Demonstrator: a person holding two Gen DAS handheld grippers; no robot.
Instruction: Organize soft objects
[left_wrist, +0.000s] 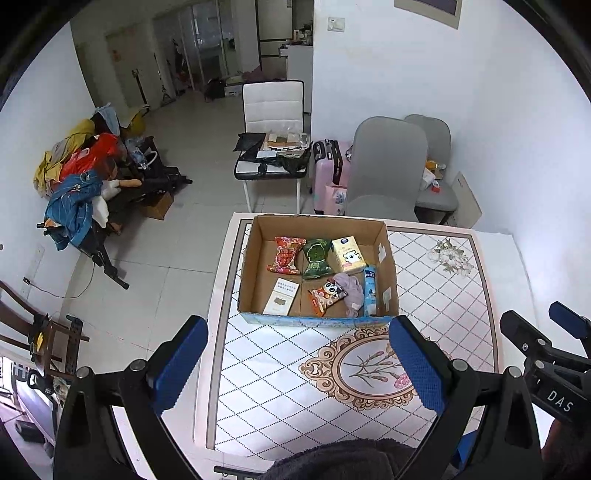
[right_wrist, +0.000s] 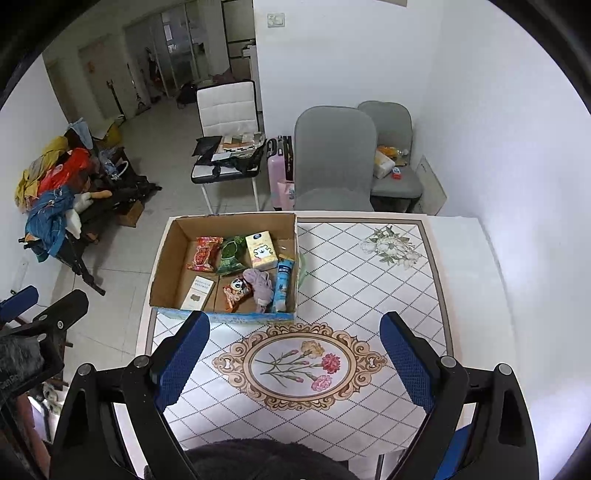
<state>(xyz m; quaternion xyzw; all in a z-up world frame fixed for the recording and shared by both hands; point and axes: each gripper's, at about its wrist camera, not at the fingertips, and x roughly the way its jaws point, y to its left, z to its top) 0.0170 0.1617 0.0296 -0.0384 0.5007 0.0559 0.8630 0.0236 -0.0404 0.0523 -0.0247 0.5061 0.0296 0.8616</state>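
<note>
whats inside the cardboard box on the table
The open brown cardboard box holds a red snack packet, green snack packet, yellow tissue pack, white flat carton, panda snack packet, lilac crumpled cloth and blue tube. Anything beneath them is hidden.

R gripper (right_wrist: 291, 354) hovers over table (right_wrist: 369, 295), jaws spread wide, nothing btwn blue pads (right_wrist: 181, 362). Cardboard box (right_wrist: 170, 254) sits at table's far-left corner w/ red snack pack (right_wrist: 205, 254), green pack (right_wrist: 231, 254), tissue pack (right_wrist: 261, 250), panda pack (right_wrist: 236, 290), purple cloth (right_wrist: 258, 284), blue tube (right_wrist: 282, 284), white flat box (right_wrist: 197, 293). L gripper (right_wrist: 40, 306) at left edge.
</note>
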